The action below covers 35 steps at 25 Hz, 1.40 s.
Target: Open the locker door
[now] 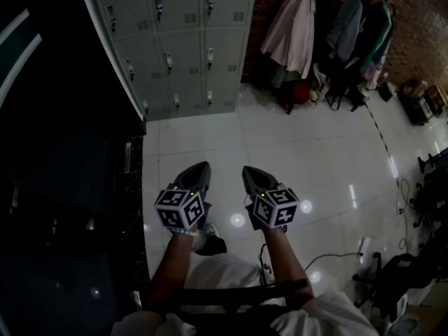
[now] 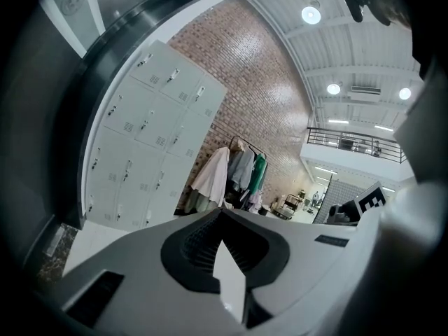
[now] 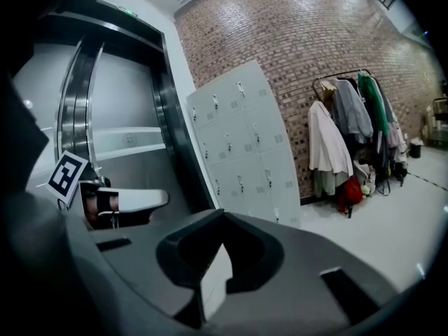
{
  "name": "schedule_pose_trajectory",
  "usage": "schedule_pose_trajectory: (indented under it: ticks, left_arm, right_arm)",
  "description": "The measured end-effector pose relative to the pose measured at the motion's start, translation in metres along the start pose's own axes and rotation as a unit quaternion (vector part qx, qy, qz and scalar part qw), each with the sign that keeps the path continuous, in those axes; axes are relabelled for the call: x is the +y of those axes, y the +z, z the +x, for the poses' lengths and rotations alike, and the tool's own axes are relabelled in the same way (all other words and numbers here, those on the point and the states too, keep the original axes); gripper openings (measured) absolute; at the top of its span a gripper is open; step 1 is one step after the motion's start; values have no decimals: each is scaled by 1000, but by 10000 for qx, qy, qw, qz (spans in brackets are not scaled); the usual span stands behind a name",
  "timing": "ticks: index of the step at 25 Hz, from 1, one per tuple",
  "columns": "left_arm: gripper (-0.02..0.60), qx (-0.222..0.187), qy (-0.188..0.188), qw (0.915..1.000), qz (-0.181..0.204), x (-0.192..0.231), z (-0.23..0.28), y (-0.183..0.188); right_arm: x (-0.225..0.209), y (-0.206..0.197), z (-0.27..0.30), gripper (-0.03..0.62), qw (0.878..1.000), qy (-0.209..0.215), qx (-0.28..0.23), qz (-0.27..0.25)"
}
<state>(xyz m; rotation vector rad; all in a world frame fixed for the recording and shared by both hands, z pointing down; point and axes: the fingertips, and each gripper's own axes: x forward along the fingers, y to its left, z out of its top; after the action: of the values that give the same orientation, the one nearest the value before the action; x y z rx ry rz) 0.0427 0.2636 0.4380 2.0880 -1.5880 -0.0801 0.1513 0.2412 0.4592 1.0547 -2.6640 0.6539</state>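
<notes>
The grey locker bank stands well ahead of both grippers, across the tiled floor, every door shut; the left gripper and right gripper hover side by side, jaws closed on nothing.

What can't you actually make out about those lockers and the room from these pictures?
- Head view: the lockers are cut off at the top by the upper edge.
- All views: the door latches are too small to tell locked from unlocked.
- Head view: the dark area at the left is too dim to identify.
- Head view: things under the hanging clothes are too small to name.
</notes>
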Motion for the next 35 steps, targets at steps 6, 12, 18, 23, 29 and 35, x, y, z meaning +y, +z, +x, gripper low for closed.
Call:
schedule_pose_trajectory:
  ticks: [6, 12, 18, 23, 29, 35]
  left_arm:
    - [-2, 40, 0, 10000, 82, 48, 39, 38]
    - [-2, 64, 26, 9999, 96, 80, 74, 61]
    - [-2, 128, 48, 9999, 58, 108, 120, 73]
    - [-2, 128, 104, 9998, 103, 135, 170, 90]
    - [-2, 161, 150, 9996, 154, 169, 239, 123]
    - [-2, 180, 172, 9996, 126, 201, 305, 156]
  right_arm:
    - [-7, 33, 72, 9, 10000, 10, -71, 32]
    - [-19, 53, 119, 9, 9999, -5, -100, 79]
    - [-47, 70, 165, 9, 9998, 14, -111, 158]
    - [-76, 87, 218, 9, 9998, 116, -75, 172]
    - [-113, 124, 291, 9, 9996, 235, -58, 151]
    - [-153, 156, 360, 9, 9995, 273, 94, 130]
